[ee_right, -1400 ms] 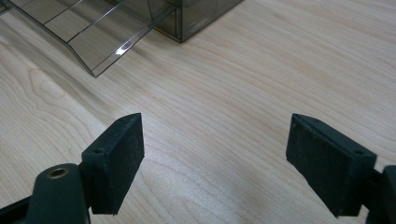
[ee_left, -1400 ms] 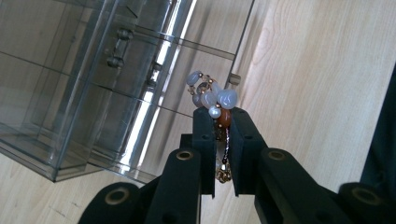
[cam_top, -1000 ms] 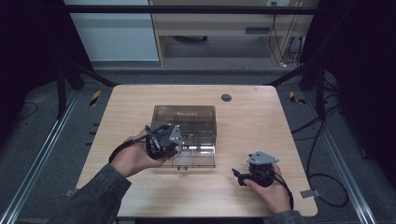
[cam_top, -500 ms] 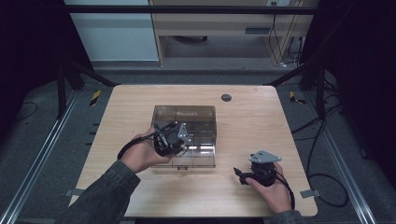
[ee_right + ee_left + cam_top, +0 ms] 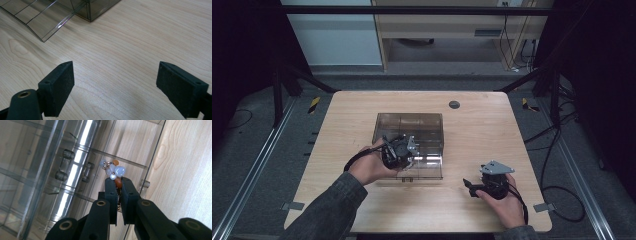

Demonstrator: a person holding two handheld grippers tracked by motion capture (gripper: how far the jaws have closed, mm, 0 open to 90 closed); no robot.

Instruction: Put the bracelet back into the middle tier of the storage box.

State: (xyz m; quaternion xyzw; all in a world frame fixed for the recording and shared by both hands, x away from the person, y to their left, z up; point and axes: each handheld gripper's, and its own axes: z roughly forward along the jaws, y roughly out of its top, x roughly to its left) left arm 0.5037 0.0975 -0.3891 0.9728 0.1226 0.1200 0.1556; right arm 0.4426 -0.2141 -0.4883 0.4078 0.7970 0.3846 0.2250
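In the high view, the left gripper [image 5: 404,152] hangs over the pulled-out drawer of the clear smoky plastic box [image 5: 409,125], while the right gripper [image 5: 474,187] rests apart on the wooden table [image 5: 492,125].

In the left gripper view, the jaws are clamped on a beaded trinket [image 5: 115,171]; its pale blue, white and orange beads stick out past the tips, above the drawer's compartments.

In the right gripper view, the jaws stand wide apart over bare wood, with the box ahead of them.

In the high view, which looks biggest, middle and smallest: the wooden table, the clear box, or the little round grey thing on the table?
1. Wooden table, biggest by far.
2. Clear box, middle.
3. Round grey thing, smallest.
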